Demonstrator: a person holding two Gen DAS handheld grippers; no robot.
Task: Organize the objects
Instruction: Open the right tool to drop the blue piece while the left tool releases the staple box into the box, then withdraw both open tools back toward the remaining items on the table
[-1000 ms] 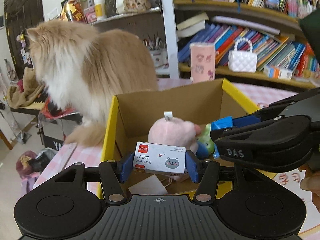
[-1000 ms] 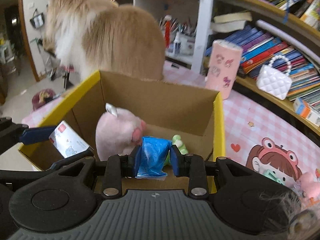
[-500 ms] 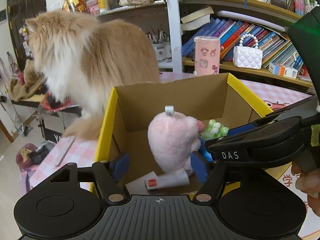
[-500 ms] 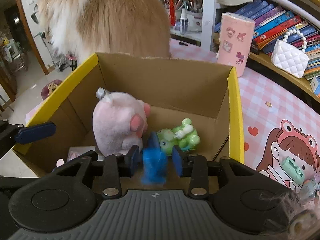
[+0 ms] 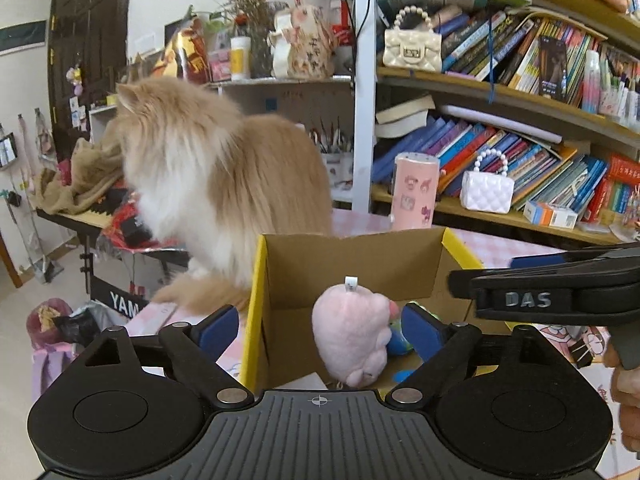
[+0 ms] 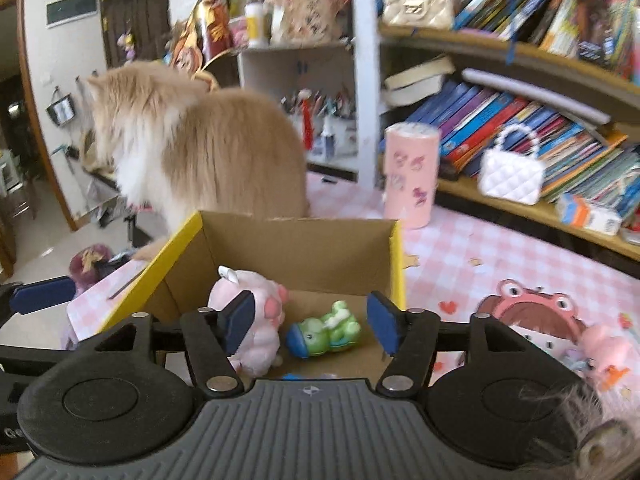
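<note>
A pink checked tablecloth (image 6: 460, 248) covers the table, which is backed by crowded bookshelves (image 5: 520, 152) in a cluttered room. A yellow-edged cardboard box (image 6: 296, 248) is taken as the landmark. Just above its near edge the left gripper (image 5: 320, 326) is held with jaws spread wide and nothing between the pads; they have just been opening. The right gripper (image 6: 310, 318) is also poised over the box's near edge, jaws parted and empty, likewise just opened.

Inside the box a pink plush toy (image 5: 352, 332) stands at the middle, and a green frog toy (image 6: 328, 328) lies beside it toward the right wall. A small blue item can be glimpsed at the box's near floor, mostly hidden.

Directly behind the box a long-haired ginger and white cat (image 5: 208, 176) is seated on the table, facing away. Behind the box's right corner a pink cylindrical container (image 6: 410, 176) stands upright on the cloth. Farther right, a white quilted handbag (image 6: 512, 172) rests on the lower shelf.
</note>
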